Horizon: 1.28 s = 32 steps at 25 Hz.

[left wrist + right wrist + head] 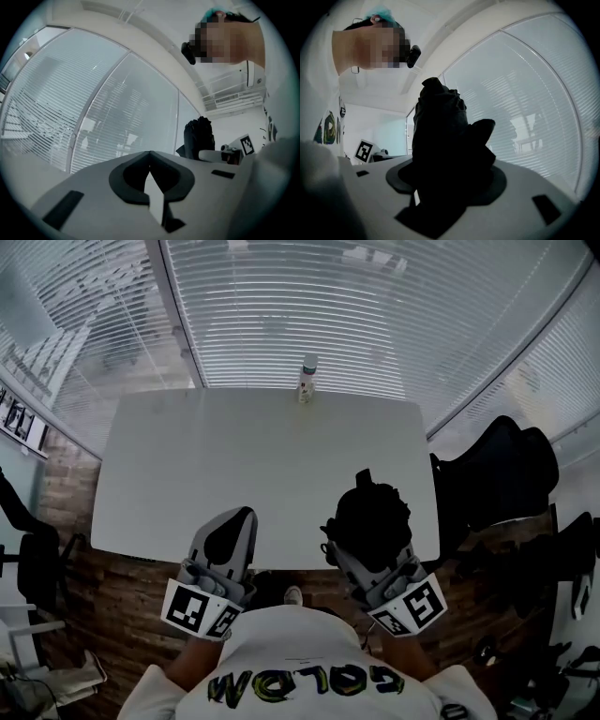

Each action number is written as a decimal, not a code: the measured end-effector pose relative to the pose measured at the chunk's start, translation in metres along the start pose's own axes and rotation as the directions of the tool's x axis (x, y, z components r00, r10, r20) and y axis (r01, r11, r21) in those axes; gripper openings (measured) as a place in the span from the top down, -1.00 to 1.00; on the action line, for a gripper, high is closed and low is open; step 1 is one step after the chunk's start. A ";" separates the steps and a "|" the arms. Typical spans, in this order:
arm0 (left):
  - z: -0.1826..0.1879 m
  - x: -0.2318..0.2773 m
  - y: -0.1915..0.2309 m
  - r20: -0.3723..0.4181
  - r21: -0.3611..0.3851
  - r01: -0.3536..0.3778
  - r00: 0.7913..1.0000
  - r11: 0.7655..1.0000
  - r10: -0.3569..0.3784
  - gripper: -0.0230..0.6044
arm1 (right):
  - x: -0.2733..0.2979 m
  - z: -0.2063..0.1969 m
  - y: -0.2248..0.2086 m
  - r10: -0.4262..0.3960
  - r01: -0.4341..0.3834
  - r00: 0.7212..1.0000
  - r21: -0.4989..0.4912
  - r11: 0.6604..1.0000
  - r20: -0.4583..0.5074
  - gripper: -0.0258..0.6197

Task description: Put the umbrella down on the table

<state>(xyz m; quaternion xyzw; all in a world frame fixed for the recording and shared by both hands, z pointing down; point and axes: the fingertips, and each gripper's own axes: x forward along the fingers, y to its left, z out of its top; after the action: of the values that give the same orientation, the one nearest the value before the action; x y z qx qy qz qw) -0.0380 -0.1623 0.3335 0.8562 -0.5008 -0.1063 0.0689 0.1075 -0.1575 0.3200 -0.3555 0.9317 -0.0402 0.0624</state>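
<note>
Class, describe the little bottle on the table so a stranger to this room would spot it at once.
Find the large white table in front of the window blinds. At the middle of its far edge stands a small pale bottle, the only thing standing on the tabletop.

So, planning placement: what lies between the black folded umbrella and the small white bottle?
Bare white tabletop only, between black umbrella and bottle; head view shows it.
</note>
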 end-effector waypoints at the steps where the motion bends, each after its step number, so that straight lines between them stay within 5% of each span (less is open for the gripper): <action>1: 0.001 0.004 0.008 0.000 -0.002 0.003 1.000 1.000 -0.003 0.89 | 0.009 0.000 -0.002 -0.003 0.003 1.000 -0.001 1.000 0.000 0.11; 16: 0.025 0.034 0.106 -0.003 -0.010 0.050 0.999 0.999 -0.050 0.89 | 0.114 -0.004 -0.003 -0.033 0.033 0.999 -0.017 0.999 0.000 0.11; 32: 0.015 0.055 0.121 -0.033 -0.023 0.092 0.995 0.996 -0.093 0.89 | 0.129 -0.020 -0.026 -0.087 0.085 0.996 -0.046 0.995 -0.025 0.11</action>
<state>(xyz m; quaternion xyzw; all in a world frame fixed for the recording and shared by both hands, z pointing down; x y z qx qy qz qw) -0.1170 -0.2697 0.3400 0.8793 -0.4583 -0.1002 0.0816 0.0264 -0.2626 0.3319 -0.3960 0.9170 -0.0269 0.0404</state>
